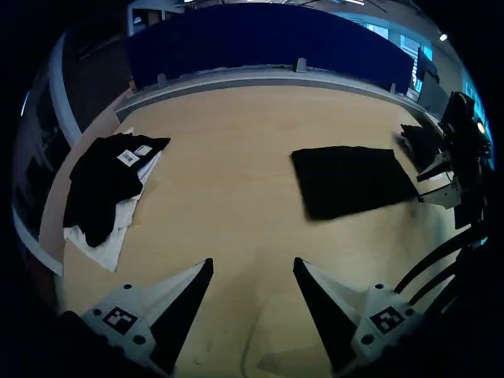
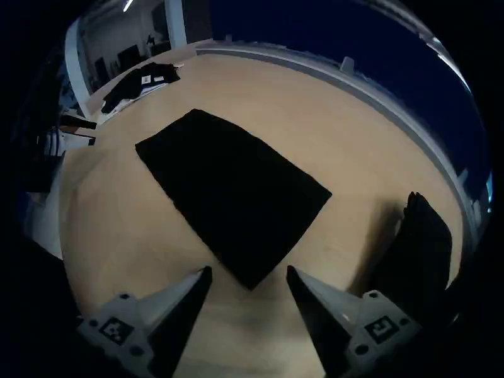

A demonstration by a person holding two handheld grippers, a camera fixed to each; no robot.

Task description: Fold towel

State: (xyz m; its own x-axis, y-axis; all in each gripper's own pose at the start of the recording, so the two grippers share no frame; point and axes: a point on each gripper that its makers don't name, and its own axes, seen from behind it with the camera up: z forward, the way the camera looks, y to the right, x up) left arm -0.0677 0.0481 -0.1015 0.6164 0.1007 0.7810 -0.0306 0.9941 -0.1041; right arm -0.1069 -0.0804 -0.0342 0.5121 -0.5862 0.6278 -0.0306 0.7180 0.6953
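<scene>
Black towel (image 2: 230, 189) lies flat on the wooden table (image 2: 353, 120), at 12 o'clock from the right gripper (image 2: 247, 269), claw released; left gripper (image 1: 253, 261) likewise released, holding nothing.

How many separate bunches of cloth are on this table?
3: a flat black towel mid-table; a black and white heap to one side of it; a dark stack on the opposite side. The heaps may hide more pieces.

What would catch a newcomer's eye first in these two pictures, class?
A flat black towel lies on the pale wooden table, just ahead of the open right claw. A heap of black and white cloths sits at the table's left edge in the left gripper view, and a blue partition backs the table.
</scene>
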